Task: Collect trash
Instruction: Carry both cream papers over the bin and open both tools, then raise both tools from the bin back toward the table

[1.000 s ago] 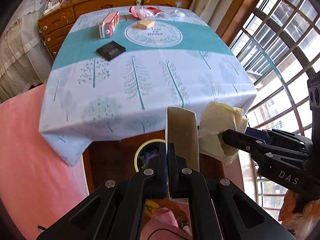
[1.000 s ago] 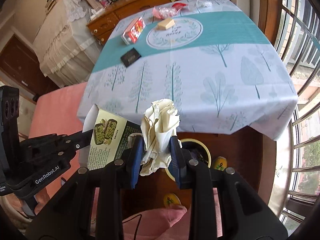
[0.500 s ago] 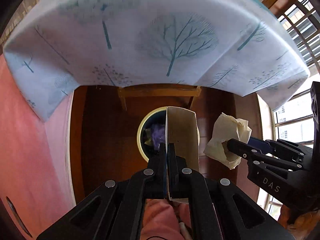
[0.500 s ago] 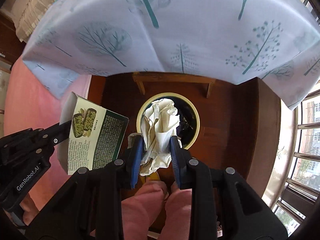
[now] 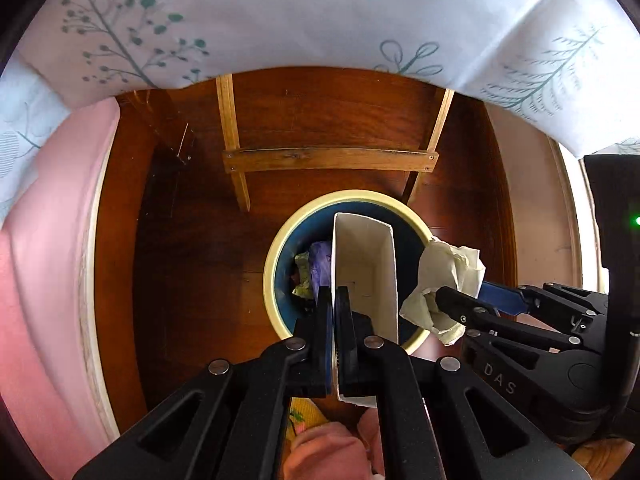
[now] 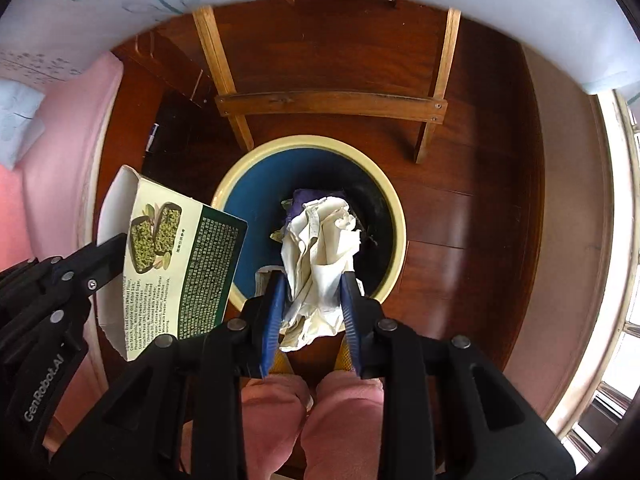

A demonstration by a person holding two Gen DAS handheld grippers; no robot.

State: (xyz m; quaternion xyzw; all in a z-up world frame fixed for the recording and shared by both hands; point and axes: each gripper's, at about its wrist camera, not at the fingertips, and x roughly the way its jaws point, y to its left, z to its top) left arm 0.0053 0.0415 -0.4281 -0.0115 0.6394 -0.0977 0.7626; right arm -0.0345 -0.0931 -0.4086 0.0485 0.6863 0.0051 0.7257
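Note:
My left gripper (image 5: 333,300) is shut on one wall of an empty cardboard snack box (image 5: 366,268), held open-end up over the trash bin (image 5: 276,256). The box's printed green side (image 6: 176,264) shows in the right wrist view, left of the bin (image 6: 240,172). My right gripper (image 6: 312,284) is shut on a crumpled cream paper wad (image 6: 320,256), held above the bin's near side. The wad also shows in the left wrist view (image 5: 444,280), at the bin's right rim. The bin has a cream rim, a blue inside and some trash at the bottom.
The bin stands on a dark wooden floor under the table, by a wooden chair frame (image 5: 328,160). The tree-print tablecloth (image 5: 280,12) hangs overhead. A pink cushion (image 5: 48,240) lies on the left. The person's pink-clad knees (image 6: 312,420) are below the grippers.
Both grippers have tilted down from the tabletop and dropped closer to the bin under the table, still holding the box and the paper wad.

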